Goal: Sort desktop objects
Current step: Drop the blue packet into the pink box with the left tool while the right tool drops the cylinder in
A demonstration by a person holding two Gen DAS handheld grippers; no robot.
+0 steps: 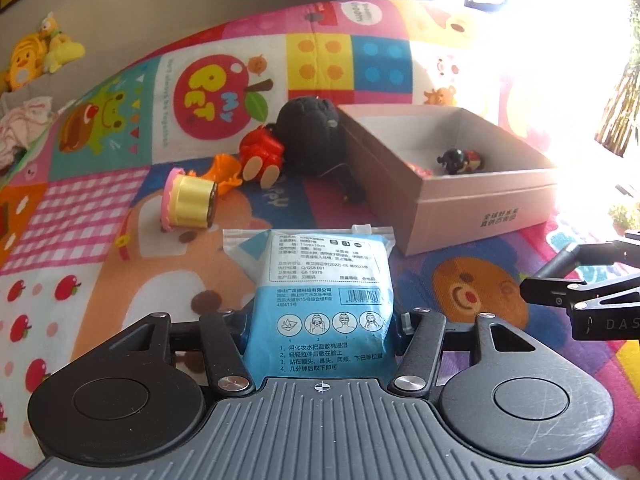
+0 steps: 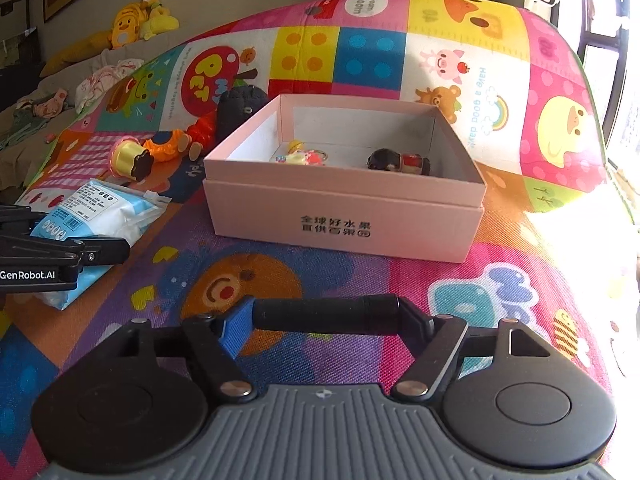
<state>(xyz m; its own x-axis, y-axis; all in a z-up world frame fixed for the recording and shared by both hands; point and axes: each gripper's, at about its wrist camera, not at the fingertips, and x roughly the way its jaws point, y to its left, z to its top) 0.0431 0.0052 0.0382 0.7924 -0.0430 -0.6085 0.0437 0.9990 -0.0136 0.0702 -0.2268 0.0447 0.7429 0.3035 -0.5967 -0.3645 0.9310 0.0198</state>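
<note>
My left gripper [image 1: 320, 320] is shut on a blue-and-white cotton pad packet [image 1: 320, 280], which rests low on the play mat; it also shows in the right wrist view [image 2: 92, 216]. My right gripper [image 2: 326, 316] is shut on a black cylinder [image 2: 326, 315] held crosswise between its fingers, just above the mat in front of the pink box [image 2: 344, 216]. The box [image 1: 476, 200] holds a black-and-red figurine [image 2: 398, 162] and a small colourful toy [image 2: 300, 156].
On the colourful play mat [image 2: 400, 280] left of the box lie a yellow-and-pink cake toy [image 1: 190, 200], an orange toy [image 1: 226, 172], a red figure [image 1: 262, 154] and a black plush [image 1: 308, 136]. Yellow plush toys [image 2: 136, 20] sit on the sofa behind.
</note>
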